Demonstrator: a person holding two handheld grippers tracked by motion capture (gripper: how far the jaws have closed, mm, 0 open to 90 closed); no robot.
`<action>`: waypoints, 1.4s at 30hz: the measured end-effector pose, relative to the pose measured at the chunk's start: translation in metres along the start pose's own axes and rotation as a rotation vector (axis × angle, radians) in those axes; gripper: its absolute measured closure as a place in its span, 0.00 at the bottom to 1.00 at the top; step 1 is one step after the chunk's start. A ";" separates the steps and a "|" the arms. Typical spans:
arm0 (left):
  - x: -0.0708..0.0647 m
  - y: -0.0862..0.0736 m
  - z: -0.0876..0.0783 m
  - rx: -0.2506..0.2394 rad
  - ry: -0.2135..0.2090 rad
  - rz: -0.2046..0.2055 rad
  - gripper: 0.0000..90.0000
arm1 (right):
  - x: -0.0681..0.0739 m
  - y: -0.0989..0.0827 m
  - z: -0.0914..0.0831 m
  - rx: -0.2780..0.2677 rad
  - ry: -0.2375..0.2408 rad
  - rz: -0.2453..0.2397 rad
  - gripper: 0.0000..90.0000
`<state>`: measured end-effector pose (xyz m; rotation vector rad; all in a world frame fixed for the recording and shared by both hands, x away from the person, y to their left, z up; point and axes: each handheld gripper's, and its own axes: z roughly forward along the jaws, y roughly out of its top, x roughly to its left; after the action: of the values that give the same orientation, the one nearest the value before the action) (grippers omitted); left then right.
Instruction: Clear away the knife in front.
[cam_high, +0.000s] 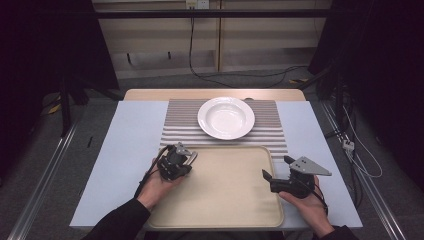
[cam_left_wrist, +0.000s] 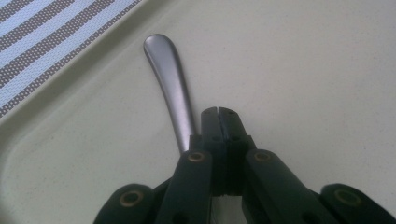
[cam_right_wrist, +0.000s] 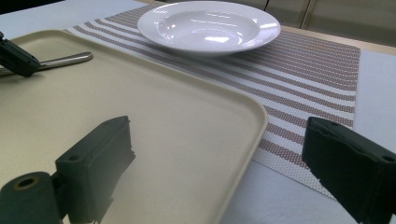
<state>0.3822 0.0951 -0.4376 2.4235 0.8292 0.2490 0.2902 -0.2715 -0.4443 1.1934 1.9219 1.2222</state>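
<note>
A: Table (cam_high: 130, 150) first, pale blue top with a wooden strip along the far edge. On it, a striped placemat (cam_high: 180, 125) lies at twelve o'clock and a cream tray (cam_high: 225, 195) sits at six, its far rim overlapping the mat's near edge.

B: And the white bowl-plate (cam_high: 226, 117) rests on the mat, just past the tray, empty and upright. The right gripper view has it too, at twelve o'clock beyond the tray's rounded corner.

A: Now the hands. The left gripper (cam_high: 190, 157) is down at the tray's ten o'clock corner, held by the left hand (cam_high: 160, 185). The right gripper (cam_high: 276, 170) hovers at the tray's three o'clock edge in the right hand (cam_high: 307, 200).

B: Tongs on the right are released, jaws spread wide, one over the tray and the other out over the mat's corner and the table. Nothing between them.

A: On the left, its own camera shows the jaws pressed tight together, tips meeting. A metal utensil handle (cam_left_wrist: 170, 88) lies on the tray and runs toward eleven o'clock, alongside the closed jaws.

B: Beside them, not between the tips. Its lower end goes under the gripper's body, so I cannot tell whether anything grips it there.
</note>
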 end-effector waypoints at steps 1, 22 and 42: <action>-0.001 0.000 0.000 0.002 0.005 0.001 1.00 | 0.000 0.000 0.000 0.000 0.000 0.001 0.10; 0.014 -0.007 -0.005 0.000 0.018 -0.028 1.00 | 0.000 0.000 0.000 0.000 0.002 0.000 0.10; 0.022 -0.016 -0.013 0.012 0.010 -0.058 1.00 | 0.000 0.000 0.001 0.001 0.003 0.001 0.10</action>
<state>0.3866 0.1247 -0.4363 2.4069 0.9056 0.2351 0.2906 -0.2712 -0.4445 1.1936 1.9243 1.2244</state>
